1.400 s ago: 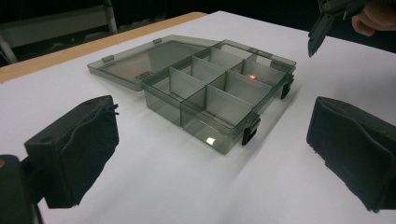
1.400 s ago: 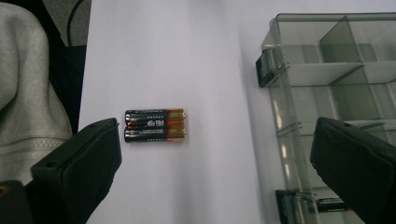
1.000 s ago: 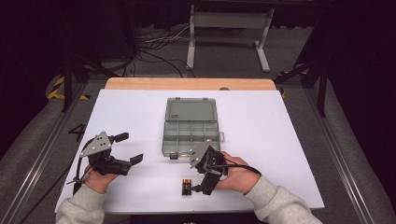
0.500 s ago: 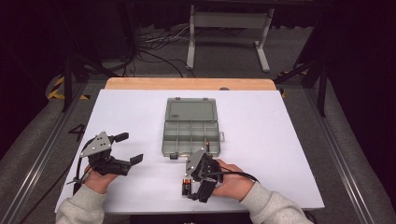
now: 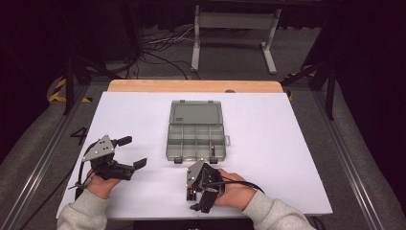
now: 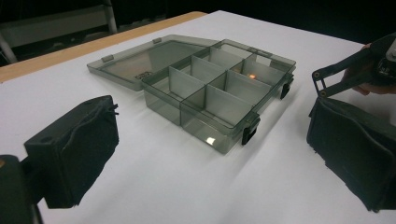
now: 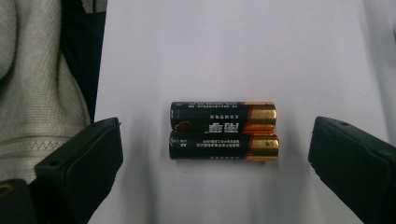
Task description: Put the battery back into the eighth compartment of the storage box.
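On the white bench (image 5: 287, 143) sits an open compartment box (image 5: 196, 136), one cell holding a battery (image 5: 212, 147). Left tongs (image 5: 129, 152) gape wide beside it. Right tongs (image 7: 215, 154), also wide, straddle two batteries (image 7: 223, 131) lying touching near the front edge.

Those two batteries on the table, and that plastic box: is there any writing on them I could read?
"AA": small print near the dark end of the nearer battery.
Large characters where it meets the farther battery: too blurred to read.
Fine print lines on both: too small to read.
Compartment box: a small mark on its open lid, too small to read.
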Action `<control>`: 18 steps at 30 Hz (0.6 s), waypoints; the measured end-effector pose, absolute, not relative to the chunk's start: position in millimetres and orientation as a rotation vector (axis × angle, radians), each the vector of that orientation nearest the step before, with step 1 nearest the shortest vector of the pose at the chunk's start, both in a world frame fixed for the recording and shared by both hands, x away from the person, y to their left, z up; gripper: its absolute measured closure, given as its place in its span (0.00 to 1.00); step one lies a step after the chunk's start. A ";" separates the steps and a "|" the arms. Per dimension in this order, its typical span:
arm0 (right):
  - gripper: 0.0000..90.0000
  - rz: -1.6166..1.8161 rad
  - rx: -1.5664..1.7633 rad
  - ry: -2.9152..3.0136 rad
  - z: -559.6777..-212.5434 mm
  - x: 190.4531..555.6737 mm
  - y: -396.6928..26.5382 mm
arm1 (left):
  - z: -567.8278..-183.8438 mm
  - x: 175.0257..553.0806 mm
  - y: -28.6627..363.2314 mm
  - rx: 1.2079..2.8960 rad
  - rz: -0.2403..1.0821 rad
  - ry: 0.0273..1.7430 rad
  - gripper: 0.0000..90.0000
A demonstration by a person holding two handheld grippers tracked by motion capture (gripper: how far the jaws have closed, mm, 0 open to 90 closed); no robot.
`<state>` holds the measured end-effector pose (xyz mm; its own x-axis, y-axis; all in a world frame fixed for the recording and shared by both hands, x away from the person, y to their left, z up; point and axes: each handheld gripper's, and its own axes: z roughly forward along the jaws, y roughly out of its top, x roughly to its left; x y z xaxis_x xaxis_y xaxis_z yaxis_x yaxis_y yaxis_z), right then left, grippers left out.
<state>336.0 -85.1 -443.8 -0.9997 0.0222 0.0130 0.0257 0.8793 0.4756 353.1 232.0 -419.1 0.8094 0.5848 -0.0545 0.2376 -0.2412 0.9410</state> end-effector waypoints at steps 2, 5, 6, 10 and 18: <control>0.06 -0.772 -0.036 -3.042 -443.5 335.9 -85.2 | -419.1 353.1 232.1 1.823 0.370 0.629 0.03; 0.11 -0.780 -0.025 -3.044 -442.7 336.3 -86.0 | -418.8 353.2 232.7 1.825 0.374 0.628 0.03; 0.14 -0.775 -0.024 -3.047 -442.5 335.9 -86.2 | -418.9 353.1 232.6 1.823 0.372 0.630 0.03; 0.20 -0.765 -0.018 -3.056 -442.9 334.8 -86.1 | -418.8 353.2 232.7 1.824 0.376 0.628 0.03; 0.35 -0.776 0.003 -3.059 -441.3 334.2 -86.7 | -419.1 353.4 232.6 1.821 0.371 0.633 0.03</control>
<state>334.2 -86.7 -441.3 -0.9999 0.0018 -0.0148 -0.0054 0.8790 0.4768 353.4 232.6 -419.1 0.8071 0.5877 -0.0557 0.2385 -0.2384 0.9414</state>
